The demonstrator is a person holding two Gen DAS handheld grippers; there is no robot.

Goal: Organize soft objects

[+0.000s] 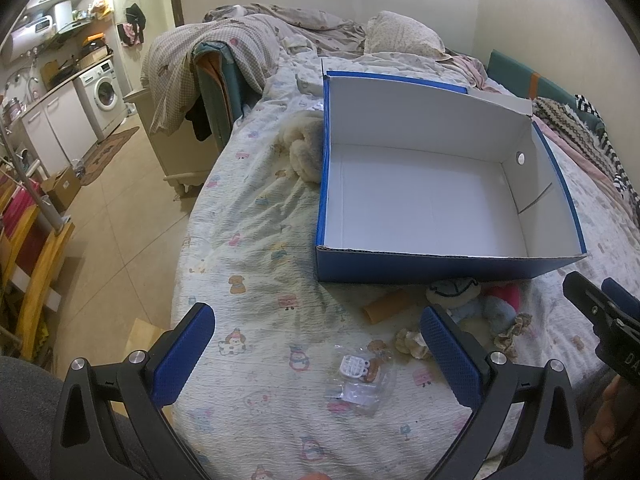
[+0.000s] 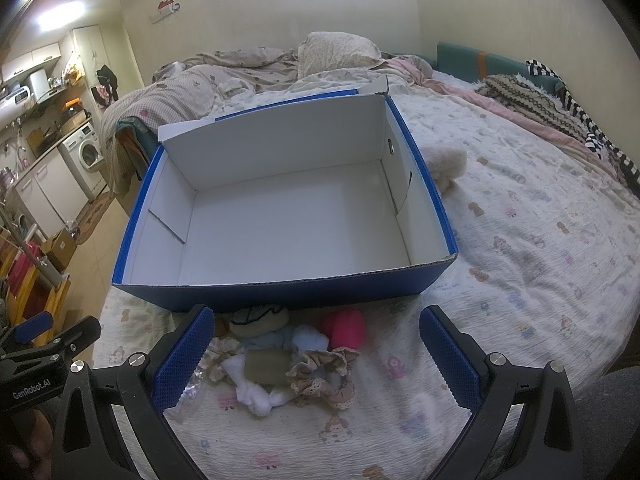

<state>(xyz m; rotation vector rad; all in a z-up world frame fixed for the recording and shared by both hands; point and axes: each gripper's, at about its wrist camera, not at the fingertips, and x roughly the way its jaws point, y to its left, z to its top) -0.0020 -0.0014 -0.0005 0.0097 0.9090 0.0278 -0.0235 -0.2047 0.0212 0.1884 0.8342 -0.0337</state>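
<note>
Both my grippers are spread wide and hold nothing: my left gripper (image 1: 318, 356) hovers over the printed bedsheet (image 1: 256, 248), my right gripper (image 2: 316, 356) over the pile of soft things (image 2: 288, 356) lying just in front of the blue box (image 2: 280, 296). The pile mixes a pink plush (image 2: 345, 327), pale blue cloth (image 2: 306, 338), white cloth (image 2: 256, 394) and lace-trimmed scrunchies (image 2: 332, 376), all tangled, so a grab could drag neighbours along and spill them short of the box. A fluffy cream toy (image 2: 446, 166) sits against the box's far right wall. The box is empty, mouth up, its long axis running left to right across my right view.
</note>
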